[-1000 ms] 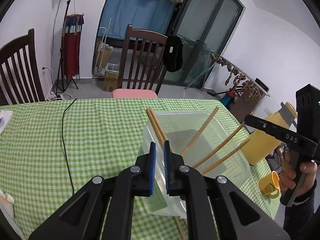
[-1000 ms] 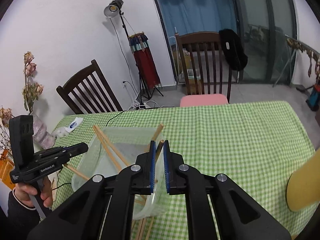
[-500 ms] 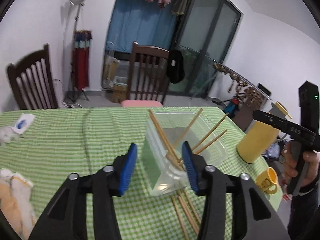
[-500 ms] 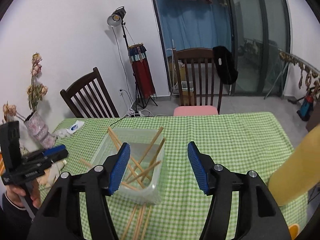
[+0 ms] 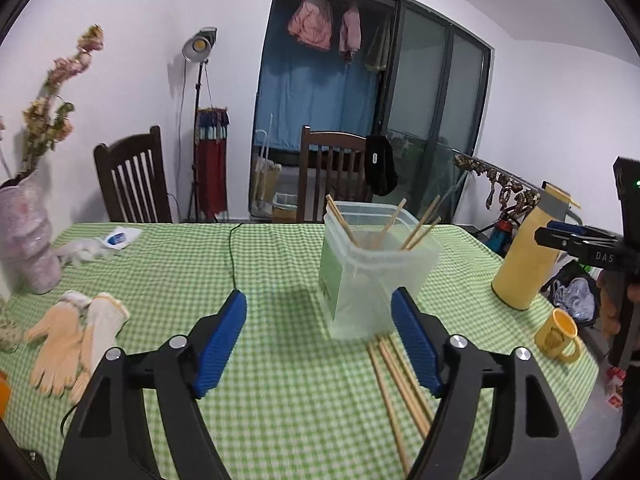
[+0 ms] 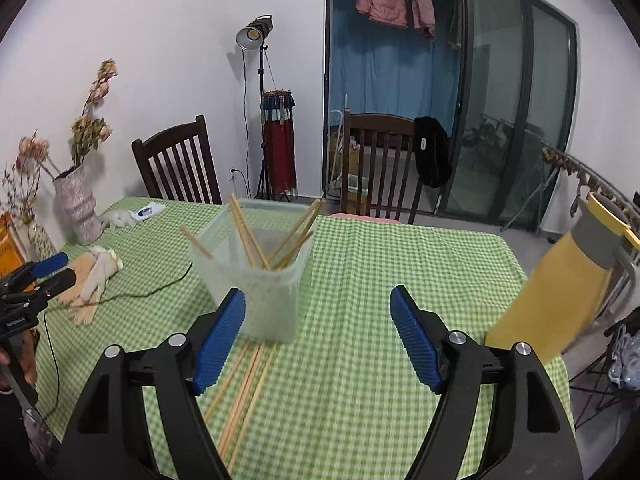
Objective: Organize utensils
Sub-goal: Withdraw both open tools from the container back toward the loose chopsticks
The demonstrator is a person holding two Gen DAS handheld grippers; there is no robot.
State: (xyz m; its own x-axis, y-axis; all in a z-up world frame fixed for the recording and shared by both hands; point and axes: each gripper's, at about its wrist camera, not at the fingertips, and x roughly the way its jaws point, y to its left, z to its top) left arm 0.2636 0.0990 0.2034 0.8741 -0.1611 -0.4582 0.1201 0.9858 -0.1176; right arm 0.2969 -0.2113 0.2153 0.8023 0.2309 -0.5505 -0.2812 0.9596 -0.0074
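Note:
A clear plastic container (image 5: 372, 276) stands on the green checked table (image 5: 200, 264) with several wooden chopsticks (image 5: 416, 230) leaning in it. More loose chopsticks (image 5: 396, 376) lie on the cloth in front of it. The container (image 6: 260, 280) and loose chopsticks (image 6: 244, 392) also show in the right wrist view. My left gripper (image 5: 320, 340) is open and empty, pulled back from the container. My right gripper (image 6: 318, 340) is open and empty, also back from it.
A yellow thermos (image 5: 528, 252) and a yellow mug (image 5: 558, 334) stand at the right edge. Work gloves (image 5: 76, 340), a pink vase (image 5: 28, 240) and a black cable (image 5: 232, 252) lie left. Two chairs (image 5: 336, 176) stand behind the table.
Both grippers opened from shut and pulled back and up from the container, which now stands farther ahead. Loose chopsticks in front of it came into view.

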